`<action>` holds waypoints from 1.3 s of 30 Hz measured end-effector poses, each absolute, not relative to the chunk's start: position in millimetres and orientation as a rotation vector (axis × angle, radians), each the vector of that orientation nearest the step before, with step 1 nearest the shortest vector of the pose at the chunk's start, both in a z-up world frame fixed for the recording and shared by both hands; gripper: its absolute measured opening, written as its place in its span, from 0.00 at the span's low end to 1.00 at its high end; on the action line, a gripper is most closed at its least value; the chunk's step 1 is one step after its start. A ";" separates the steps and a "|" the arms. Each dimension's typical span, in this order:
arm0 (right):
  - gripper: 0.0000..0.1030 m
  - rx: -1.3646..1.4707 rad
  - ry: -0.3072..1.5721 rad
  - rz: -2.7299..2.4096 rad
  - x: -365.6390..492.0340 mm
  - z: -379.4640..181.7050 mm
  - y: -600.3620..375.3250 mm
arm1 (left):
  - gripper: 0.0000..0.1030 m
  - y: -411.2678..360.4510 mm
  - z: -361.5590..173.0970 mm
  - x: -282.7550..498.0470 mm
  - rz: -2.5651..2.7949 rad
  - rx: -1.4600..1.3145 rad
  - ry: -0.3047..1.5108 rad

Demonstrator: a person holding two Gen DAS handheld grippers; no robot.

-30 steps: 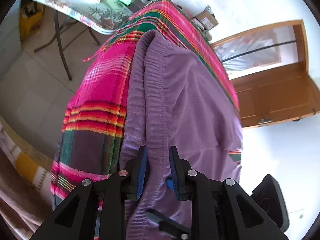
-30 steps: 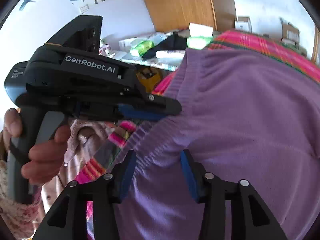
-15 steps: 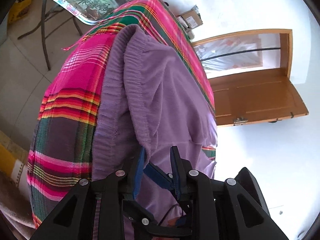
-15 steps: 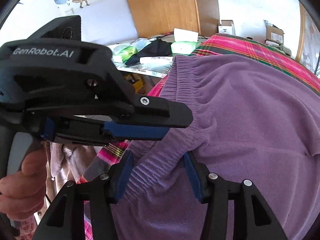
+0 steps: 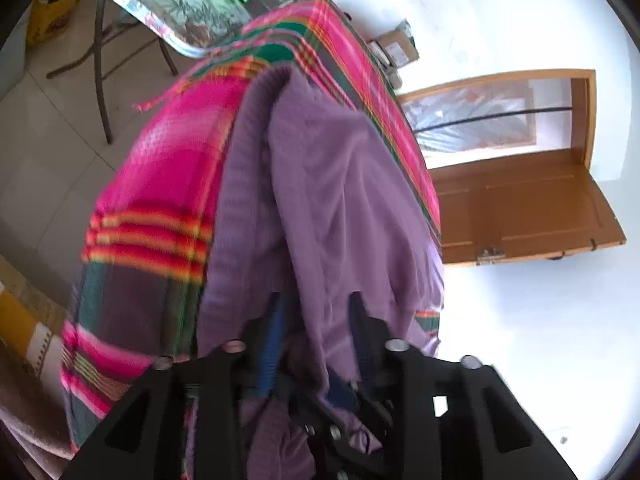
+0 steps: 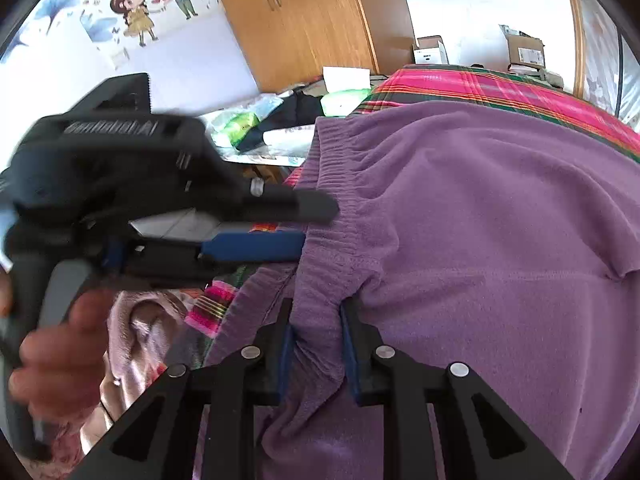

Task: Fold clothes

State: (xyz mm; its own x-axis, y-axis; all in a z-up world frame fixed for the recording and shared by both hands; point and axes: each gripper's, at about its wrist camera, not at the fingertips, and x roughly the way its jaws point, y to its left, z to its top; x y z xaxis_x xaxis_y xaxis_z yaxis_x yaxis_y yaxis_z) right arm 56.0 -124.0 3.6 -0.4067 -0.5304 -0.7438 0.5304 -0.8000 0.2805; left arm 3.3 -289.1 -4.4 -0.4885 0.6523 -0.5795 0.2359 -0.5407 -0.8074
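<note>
Purple fleece garment (image 6: 480, 220) spread over the plaid-covered bed (image 5: 160, 168), ahead of both pairs of fingers. Right gripper (image 6: 316, 320): fingers narrowed onto a raised pleat beside the ribbed waistband (image 6: 336, 184), apparently pinching it. Left gripper (image 5: 316, 312): fabric bunched between half-closed fingers; firmness of hold cannot be told. Risk: uneven pull lets thick fleece slip free, skewing the fold.

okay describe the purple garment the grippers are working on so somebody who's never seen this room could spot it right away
Find the bright pink, green and orange plaid blanket covering the big surface. The purple garment lies spread on top of it, fleecy, with a ribbed elastic waistband at the near edge, where the right gripper pinches a fold. It is the only plain single-coloured cloth on the stripes.
</note>
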 end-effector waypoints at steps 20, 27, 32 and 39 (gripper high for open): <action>0.20 1.094 0.111 -2.190 53.8 11.1 -156.5 | 0.06 -308.2 -4.3 -40.9 2.118 -1.394 -1.329; 0.19 1.095 0.156 -2.207 48.2 12.9 -177.5 | 0.06 -322.6 -3.4 -46.2 2.167 -1.365 -1.351; 0.20 1.141 0.213 -2.197 47.2 1.3 -184.5 | 0.06 -325.6 -15.0 -43.4 2.168 -1.413 -1.358; 0.27 1.121 0.307 -2.216 55.2 1.5 -188.6 | 0.08 -324.8 -15.6 -38.9 2.180 -1.434 -1.339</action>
State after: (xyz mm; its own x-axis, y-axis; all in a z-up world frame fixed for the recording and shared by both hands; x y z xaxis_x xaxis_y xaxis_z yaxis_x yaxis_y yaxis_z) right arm 55.2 -188.6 1.5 -0.4405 -0.4293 -0.7885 0.6276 -0.7752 0.0715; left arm -38.9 -324.8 -15.6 -0.5054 0.5957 -0.6242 0.2877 -0.5657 -0.7728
